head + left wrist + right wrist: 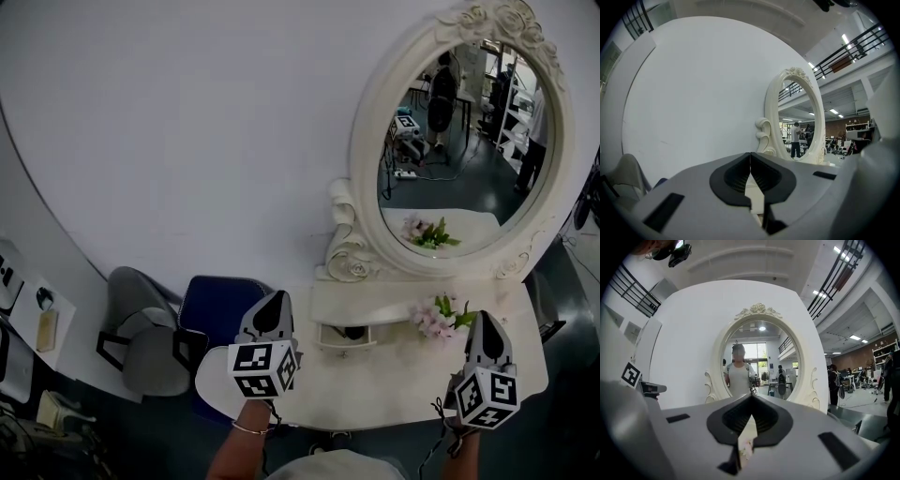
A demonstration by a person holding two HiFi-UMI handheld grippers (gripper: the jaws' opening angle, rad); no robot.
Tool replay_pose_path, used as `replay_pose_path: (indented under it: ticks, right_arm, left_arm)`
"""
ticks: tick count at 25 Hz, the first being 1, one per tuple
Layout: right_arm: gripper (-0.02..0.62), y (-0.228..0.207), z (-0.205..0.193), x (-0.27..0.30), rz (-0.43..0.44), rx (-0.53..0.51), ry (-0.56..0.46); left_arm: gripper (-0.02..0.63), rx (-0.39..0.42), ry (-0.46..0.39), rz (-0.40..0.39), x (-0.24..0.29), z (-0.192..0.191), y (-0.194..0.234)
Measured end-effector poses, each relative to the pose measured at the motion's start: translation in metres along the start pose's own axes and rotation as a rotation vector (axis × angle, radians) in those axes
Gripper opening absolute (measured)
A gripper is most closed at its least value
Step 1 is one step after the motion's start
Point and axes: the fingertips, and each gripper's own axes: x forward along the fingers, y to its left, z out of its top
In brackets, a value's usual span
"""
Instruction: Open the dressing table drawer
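**Head view, looking steeply down.** A white table (375, 398) stands against a white wall (187, 141), with an oval mirror (469, 141) in a carved white frame at its back.

- **Drawer** (345, 335): a small one with a knob on its front, set at the foot of the frame, just below the mirror's lower left edge. It appears drawn slightly out, with a dark interior showing.
- **Flowers** (439, 317): pink and white, lying on the table under the mirror, to the right of the drawer.
- **Left gripper** (278, 300): below and left of the mirror, over the table's left end. It is near the drawer but apart from it. Its jaws are pressed together with nothing between them.
- **Right gripper** (485, 321): below the mirror's right side, just beside the flowers. Its jaws likewise meet tip to tip and are empty.
- Both grippers point level toward the mirror.
- **Chairs**: a blue chair (220, 305) and a grey chair (141, 342) stand left of the mirror, beyond the table's left end.
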Motion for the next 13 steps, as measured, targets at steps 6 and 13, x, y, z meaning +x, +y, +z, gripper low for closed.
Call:
replay_pose_path:
  ticks: [6, 13]
  right_arm:
    - [0.005, 0.002, -0.003, -0.005, 0.007, 0.014, 0.0]
    - [0.005, 0.01, -0.007, -0.007, 0.014, 0.016, 0.004]
  left_arm:
    - [0.018, -0.003, 0.013, 0.007, -0.005, -0.007, 0.001]
    - [0.018, -0.01, 0.019, 0.014, -0.007, -0.012, 0.004]
